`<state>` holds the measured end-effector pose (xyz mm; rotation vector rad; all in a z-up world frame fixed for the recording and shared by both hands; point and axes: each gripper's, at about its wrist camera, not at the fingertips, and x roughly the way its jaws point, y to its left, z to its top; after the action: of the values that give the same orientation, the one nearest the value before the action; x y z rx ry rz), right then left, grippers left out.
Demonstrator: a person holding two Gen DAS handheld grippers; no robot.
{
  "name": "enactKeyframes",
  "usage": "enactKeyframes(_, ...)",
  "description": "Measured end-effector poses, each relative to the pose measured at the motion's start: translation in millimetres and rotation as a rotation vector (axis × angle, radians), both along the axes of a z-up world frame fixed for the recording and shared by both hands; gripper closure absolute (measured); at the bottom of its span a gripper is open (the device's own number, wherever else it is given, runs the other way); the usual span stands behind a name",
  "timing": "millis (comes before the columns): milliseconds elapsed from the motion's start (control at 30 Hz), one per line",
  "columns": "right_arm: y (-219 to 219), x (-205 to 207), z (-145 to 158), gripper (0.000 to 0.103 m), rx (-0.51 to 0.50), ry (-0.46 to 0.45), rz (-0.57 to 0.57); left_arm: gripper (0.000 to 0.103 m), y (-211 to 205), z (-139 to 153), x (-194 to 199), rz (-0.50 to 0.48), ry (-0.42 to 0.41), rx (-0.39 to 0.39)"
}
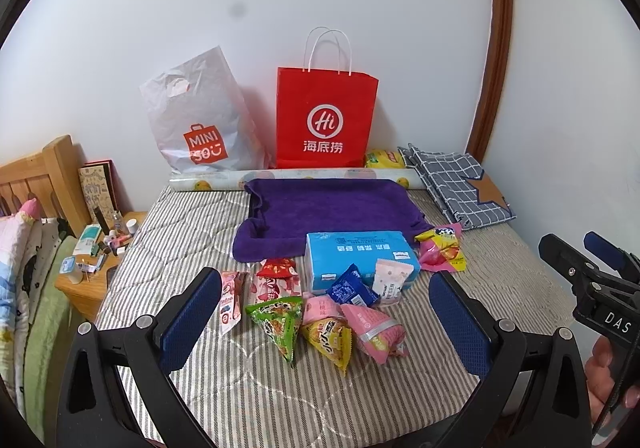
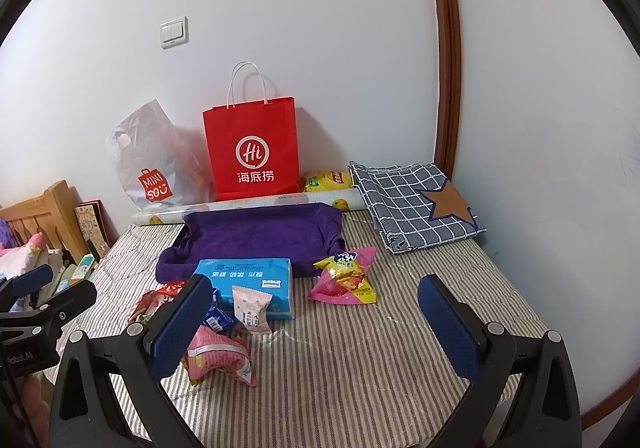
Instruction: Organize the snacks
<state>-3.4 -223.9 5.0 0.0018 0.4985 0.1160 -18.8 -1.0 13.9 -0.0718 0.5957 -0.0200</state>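
Note:
Several snack packets lie on the striped bed cover (image 1: 192, 232): a green triangular pack (image 1: 278, 322), a yellow one (image 1: 328, 340), a pink pack (image 1: 374, 330), a blue packet (image 1: 352, 286) and a white-pink packet (image 1: 390, 280). A pink and yellow pair (image 2: 346, 280) lies apart to the right. A blue tissue pack (image 1: 360, 256) sits before a purple towel-lined tray (image 1: 332, 207). My left gripper (image 1: 326, 322) is open above the pile. My right gripper (image 2: 316, 328) is open and empty; it also shows in the left wrist view (image 1: 592, 260).
A red paper bag (image 1: 326, 119) and a grey plastic bag (image 1: 200, 119) lean on the wall behind a paper roll (image 1: 208, 181). A folded checked cloth (image 2: 412, 203) lies at the back right. A cluttered wooden nightstand (image 1: 100, 260) stands at left.

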Motion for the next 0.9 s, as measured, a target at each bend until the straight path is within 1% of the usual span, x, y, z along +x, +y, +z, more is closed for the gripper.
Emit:
enactKeyframes(200,1.4,-0.7,-1.1,0.000,0.003,0.001,0.010,0.000,1.4,0.1,0.5,0.002,0.000,-0.003)
enactKeyframes(333,1.4,0.0,-3.5,0.000,0.009,0.008,0.012,0.000,3.7,-1.3,3.8,0.048,0.009,0.011)
enactKeyframes(467,2.2,5.2,-11.9,0.000,0.014,0.025,0.020,0.000,13.5,-8.5,8.2,0.057,0.022,-0.001)
enactKeyframes(533,4.6,9.5,-20.1,0.000,0.018,0.040,0.037,0.000,19.3,-14.0,10.8,0.063,0.027,-0.006)
enactKeyframes(633,8.8,19.2,-35.2,0.000,0.010,0.077,0.047,0.000,30.2,-26.0,18.4,0.076,0.062,-0.017)
enactKeyframes(700,10.0,26.9,-45.5,0.000,-0.003,0.100,0.041,0.000,36.3,-35.5,24.0,0.071,0.092,-0.012)
enactKeyframes(800,6.4,39.4,-61.8,0.000,-0.019,0.127,0.022,0.001,46.0,-49.6,32.1,0.100,0.123,0.019)
enactKeyframes(900,-3.8,56.2,-78.2,0.001,-0.022,0.166,-0.002,0.004,58.1,-62.4,41.5,0.113,0.145,0.014)
